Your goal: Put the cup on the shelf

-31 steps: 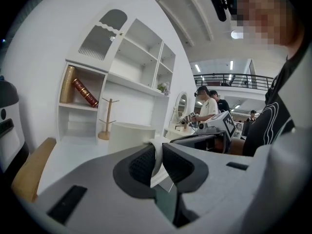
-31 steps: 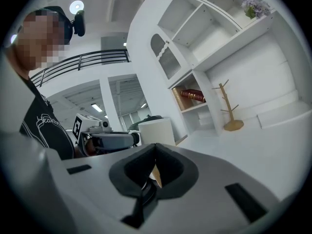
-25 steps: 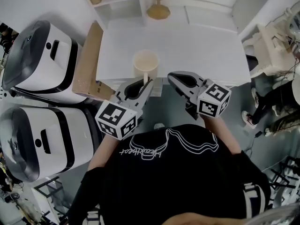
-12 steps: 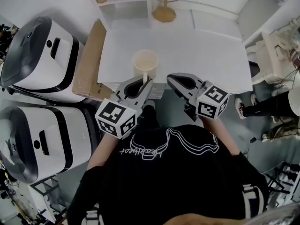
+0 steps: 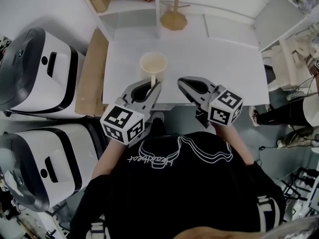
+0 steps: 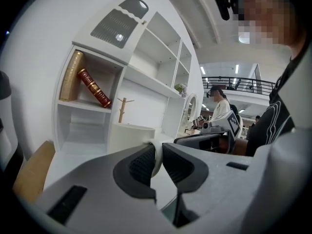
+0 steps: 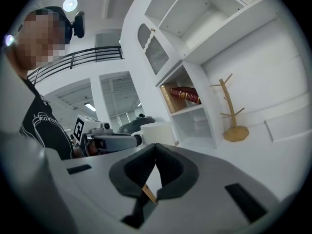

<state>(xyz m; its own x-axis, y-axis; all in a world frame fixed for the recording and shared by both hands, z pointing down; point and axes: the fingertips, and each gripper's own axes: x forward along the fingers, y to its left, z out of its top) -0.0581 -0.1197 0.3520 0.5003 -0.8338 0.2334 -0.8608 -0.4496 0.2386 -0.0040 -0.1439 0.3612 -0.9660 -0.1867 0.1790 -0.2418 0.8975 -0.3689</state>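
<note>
Pinching the cup (image 5: 153, 62) by its handle (image 5: 153, 78) in the left gripper's (image 5: 155, 85) nearly closed jaws, near the table's (image 5: 214, 54) front, probably for carrying upright to the shelf (image 5: 124, 6) beyond, with the right gripper (image 5: 180, 81) closed on nothing, aside.

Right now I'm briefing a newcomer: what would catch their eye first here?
The cream cup near the front edge of the white table, its handle clamped in the left gripper. Beside it the right gripper is shut and empty, and two big white appliances sit at the left.
</note>
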